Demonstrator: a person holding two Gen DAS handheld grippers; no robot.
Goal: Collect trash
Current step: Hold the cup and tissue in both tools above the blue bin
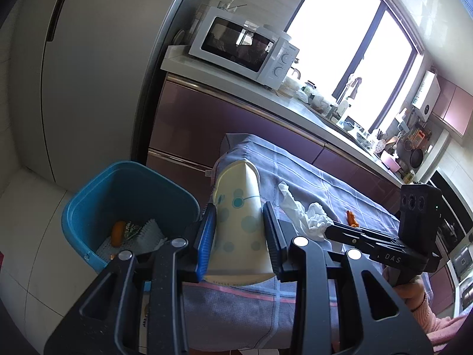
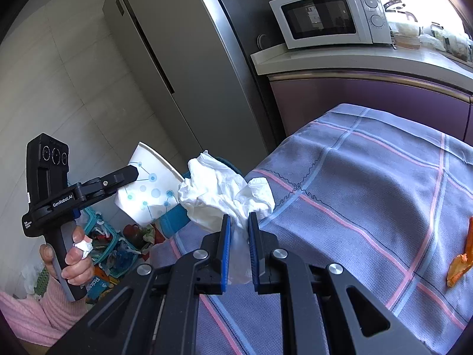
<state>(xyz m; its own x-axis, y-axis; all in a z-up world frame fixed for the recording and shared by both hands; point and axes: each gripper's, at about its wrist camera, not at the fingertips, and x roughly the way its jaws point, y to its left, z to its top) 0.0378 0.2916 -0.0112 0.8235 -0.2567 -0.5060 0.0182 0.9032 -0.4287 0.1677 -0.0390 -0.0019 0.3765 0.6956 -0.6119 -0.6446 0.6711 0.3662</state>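
Note:
My left gripper [image 1: 241, 216] is shut on a squashed white paper cup [image 1: 241, 224] with teal dots, held above the table's left end beside the blue trash bin [image 1: 88, 195]. That cup [image 2: 150, 186] and the left gripper [image 2: 130, 182] show at the left of the right wrist view. My right gripper [image 2: 239, 223] is shut on a crumpled white tissue [image 2: 218, 195], lifted over the table edge. The tissue [image 1: 307, 219] and right gripper [image 1: 329, 229] appear right of the cup in the left wrist view. An orange peel [image 2: 459, 261] lies on the cloth; it shows small as peel [image 1: 351, 219].
The bin holds an orange piece [image 1: 117, 232], a green wrapper and white foam netting. The table wears a grey-blue checked cloth [image 2: 369, 183]. A fridge [image 2: 183, 68], purple cabinets and a microwave [image 2: 328, 14] stand behind. A teal basket of clutter [image 2: 118, 245] sits on the floor.

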